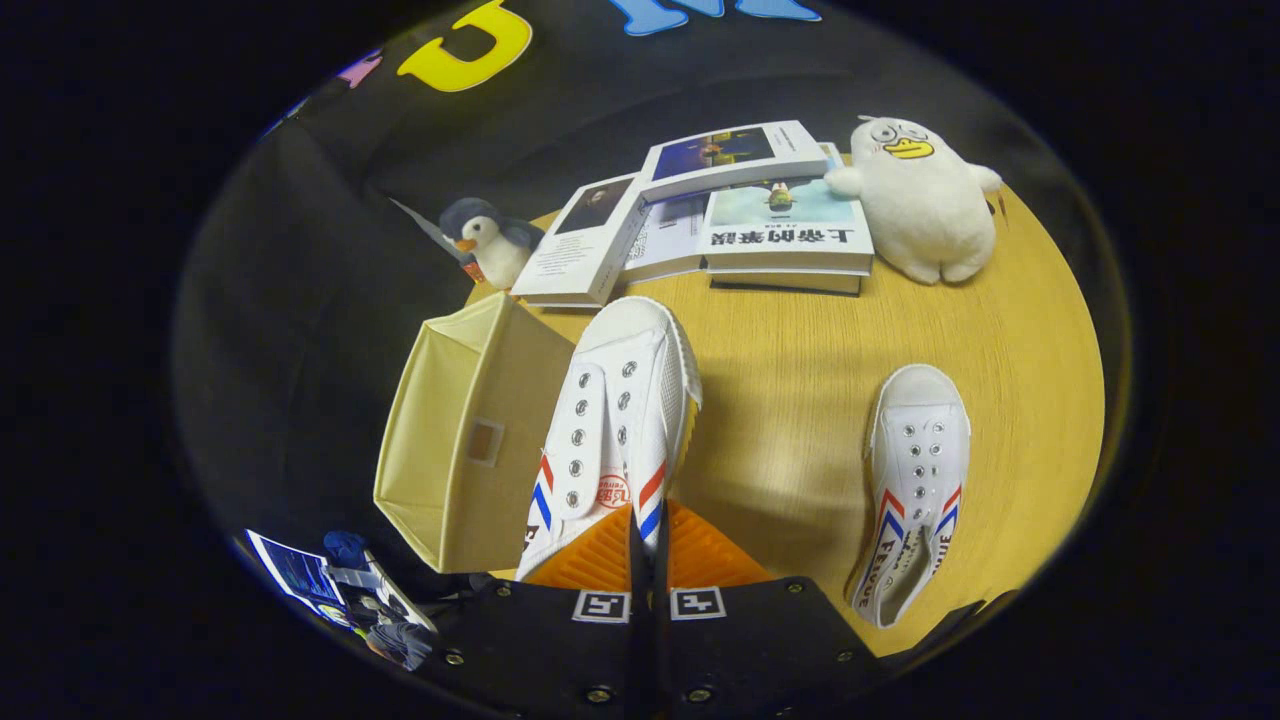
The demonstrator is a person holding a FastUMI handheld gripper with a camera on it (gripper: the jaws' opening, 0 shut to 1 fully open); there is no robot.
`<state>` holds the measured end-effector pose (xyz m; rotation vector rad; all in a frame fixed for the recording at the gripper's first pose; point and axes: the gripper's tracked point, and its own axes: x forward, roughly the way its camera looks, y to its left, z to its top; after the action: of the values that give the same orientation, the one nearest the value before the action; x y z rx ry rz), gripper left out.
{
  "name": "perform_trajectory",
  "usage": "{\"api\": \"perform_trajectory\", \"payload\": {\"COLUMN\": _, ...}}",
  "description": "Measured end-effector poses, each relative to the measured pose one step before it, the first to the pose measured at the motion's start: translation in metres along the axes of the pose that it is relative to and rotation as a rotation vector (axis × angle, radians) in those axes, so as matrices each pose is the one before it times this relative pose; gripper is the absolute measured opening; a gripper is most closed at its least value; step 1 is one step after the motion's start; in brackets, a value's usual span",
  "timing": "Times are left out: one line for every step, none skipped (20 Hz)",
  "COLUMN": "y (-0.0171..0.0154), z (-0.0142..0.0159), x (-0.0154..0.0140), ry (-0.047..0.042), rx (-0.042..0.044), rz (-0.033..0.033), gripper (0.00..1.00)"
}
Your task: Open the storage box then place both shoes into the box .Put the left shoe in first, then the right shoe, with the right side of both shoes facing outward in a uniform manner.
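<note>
My gripper (pixel 648 545) is shut on a white canvas shoe (pixel 615 420) with red and blue stripes, pinching its heel rim. The shoe hangs toe-forward above the wooden table (pixel 800 400), right beside the open mouth of a cream fabric storage box (pixel 465 440). That box lies on its side at the table's left edge, its lid flap folded back. A second matching white shoe (pixel 915 490) rests on the table to the right of my fingers, toe pointing away.
Several books (pixel 720 215) lie stacked and spread at the back of the table. A small penguin plush (pixel 490 245) sits behind the box, and a white duck plush (pixel 920 200) stands at the back right. A person's hand (pixel 375 610) shows low on the left.
</note>
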<state>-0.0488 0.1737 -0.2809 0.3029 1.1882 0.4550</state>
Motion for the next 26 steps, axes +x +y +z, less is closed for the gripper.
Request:
{"api": "perform_trajectory", "payload": {"y": 0.00621, "z": 0.00702, "x": -0.01058, "ry": -0.00321, "rx": -0.01168, "rz": 0.00072, "gripper": 0.0}}
{"api": "perform_trajectory", "payload": {"y": 0.00735, "z": 0.00606, "x": -0.0059, "ry": -0.00799, "rx": -0.01057, "rz": -0.00077, "gripper": 0.0}}
{"api": "perform_trajectory", "payload": {"y": 0.0079, "z": 0.00582, "x": -0.0049, "ry": -0.00916, "rx": -0.01168, "rz": 0.00027, "gripper": 0.0}}
{"api": "perform_trajectory", "payload": {"y": 0.0076, "z": 0.00665, "x": -0.00459, "ry": -0.00958, "rx": -0.0115, "rz": 0.00161, "gripper": 0.0}}
{"api": "perform_trajectory", "payload": {"y": 0.00717, "z": 0.00456, "x": -0.00395, "ry": -0.00304, "rx": -0.0075, "rz": 0.00273, "gripper": 0.0}}
{"api": "perform_trajectory", "payload": {"y": 0.00844, "z": 0.00505, "x": -0.00335, "ry": -0.00105, "rx": -0.00477, "rz": 0.00921, "gripper": 0.0}}
{"api": "perform_trajectory", "payload": {"y": 0.00893, "z": -0.00016, "x": 0.00106, "ry": 0.00158, "rx": -0.00508, "rz": 0.01243, "gripper": 0.0}}
{"api": "perform_trajectory", "payload": {"y": 0.00876, "z": 0.00392, "x": -0.00159, "ry": 0.00508, "rx": -0.01045, "rz": 0.01123, "gripper": 0.0}}
{"api": "perform_trajectory", "payload": {"y": 0.00863, "z": 0.00264, "x": -0.00046, "ry": 0.00499, "rx": -0.01537, "rz": 0.00746, "gripper": 0.0}}
{"api": "perform_trajectory", "payload": {"y": 0.0085, "z": 0.00361, "x": 0.00101, "ry": 0.00131, "rx": -0.02298, "rz": 0.00547, "gripper": 0.0}}
{"api": "perform_trajectory", "payload": {"y": 0.00876, "z": 0.00323, "x": 0.00288, "ry": 0.00204, "rx": -0.02587, "rz": 0.00633, "gripper": 0.0}}
{"api": "perform_trajectory", "payload": {"y": 0.00972, "z": 0.00321, "x": 0.00323, "ry": 0.0055, "rx": -0.02186, "rz": 0.00829, "gripper": 0.0}}
{"api": "perform_trajectory", "payload": {"y": 0.00999, "z": 0.00254, "x": 0.00413, "ry": 0.00613, "rx": -0.01693, "rz": 0.01074, "gripper": 0.01}}
{"api": "perform_trajectory", "payload": {"y": 0.00962, "z": 0.00287, "x": 0.00486, "ry": 0.00777, "rx": -0.01767, "rz": 0.01237, "gripper": 0.0}}
{"api": "perform_trajectory", "payload": {"y": 0.00853, "z": 0.00199, "x": 0.00584, "ry": 0.00844, "rx": -0.01553, "rz": 0.00928, "gripper": 0.0}}
{"api": "perform_trajectory", "payload": {"y": 0.00821, "z": 0.00213, "x": 0.00574, "ry": 0.0094, "rx": -0.01519, "rz": 0.00731, "gripper": 0.0}}
{"api": "perform_trajectory", "payload": {"y": 0.0077, "z": 0.0009, "x": 0.00653, "ry": 0.01083, "rx": -0.01663, "rz": 0.00722, "gripper": 0.0}}
{"api": "perform_trajectory", "payload": {"y": 0.00706, "z": 0.00158, "x": 0.00615, "ry": 0.0105, "rx": -0.01391, "rz": 0.00623, "gripper": 0.0}}
{"api": "perform_trajectory", "payload": {"y": 0.00687, "z": 0.00008, "x": 0.00659, "ry": 0.01266, "rx": -0.01417, "rz": 0.00635, "gripper": 0.01}}
{"api": "perform_trajectory", "payload": {"y": 0.00552, "z": 0.00017, "x": 0.00642, "ry": 0.0119, "rx": -0.01408, "rz": 0.00465, "gripper": 0.0}}
{"api": "perform_trajectory", "payload": {"y": 0.00453, "z": -0.00051, "x": 0.00675, "ry": 0.01413, "rx": -0.0121, "rz": 0.00179, "gripper": 0.0}}
{"api": "perform_trajectory", "payload": {"y": 0.00394, "z": 0.00038, "x": 0.00645, "ry": 0.01245, "rx": -0.00976, "rz": -0.00046, "gripper": 0.0}}
{"api": "perform_trajectory", "payload": {"y": 0.00338, "z": 0.00011, "x": 0.00604, "ry": 0.01196, "rx": -0.00725, "rz": -0.00343, "gripper": 0.0}}
{"api": "perform_trajectory", "payload": {"y": 0.00205, "z": 0.0005, "x": 0.00621, "ry": 0.0124, "rx": -0.00763, "rz": -0.00504, "gripper": 0.0}}
{"api": "perform_trajectory", "payload": {"y": 0.00239, "z": 0.00021, "x": 0.00683, "ry": 0.00775, "rx": -0.00329, "rz": -0.00374, "gripper": 0.0}}
{"api": "perform_trajectory", "payload": {"y": 0.00202, "z": 0.00114, "x": 0.00506, "ry": 0.00727, "rx": -0.00054, "rz": -0.00185, "gripper": 0.01}}
